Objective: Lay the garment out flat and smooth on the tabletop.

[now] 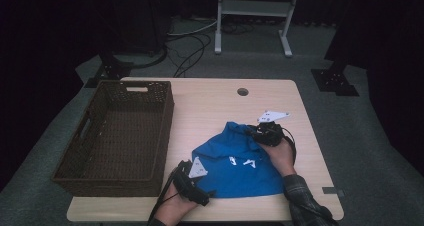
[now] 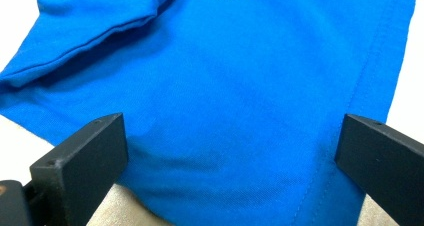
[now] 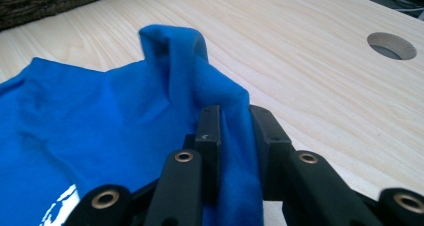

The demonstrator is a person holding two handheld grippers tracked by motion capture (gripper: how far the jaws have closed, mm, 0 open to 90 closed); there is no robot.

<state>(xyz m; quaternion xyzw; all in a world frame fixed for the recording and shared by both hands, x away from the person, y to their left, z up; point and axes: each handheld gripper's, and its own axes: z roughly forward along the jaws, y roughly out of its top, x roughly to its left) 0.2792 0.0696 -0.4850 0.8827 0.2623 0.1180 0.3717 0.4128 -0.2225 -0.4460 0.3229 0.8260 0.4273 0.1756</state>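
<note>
A blue T-shirt point(image 1: 235, 162) with white print lies crumpled on the near right part of the wooden table point(image 1: 210, 103). My right gripper point(image 1: 256, 131) is at the shirt's far right corner. In the right gripper view a raised fold of the shirt point(image 3: 180, 71) is pinched between the nearly closed jaws of that gripper point(image 3: 234, 117). My left gripper point(image 1: 206, 198) rests at the shirt's near left hem. In the left gripper view its jaws stand wide apart point(image 2: 230, 136) over the flat blue cloth point(image 2: 225, 61), gripping nothing.
A dark wicker basket point(image 1: 165, 131) stands on the left half of the table, and its edge point(image 3: 50, 1) also appears in the right gripper view. A round cable hole point(image 1: 243, 92) sits near the far edge. A white stand's legs point(image 1: 252, 16) are on the floor beyond.
</note>
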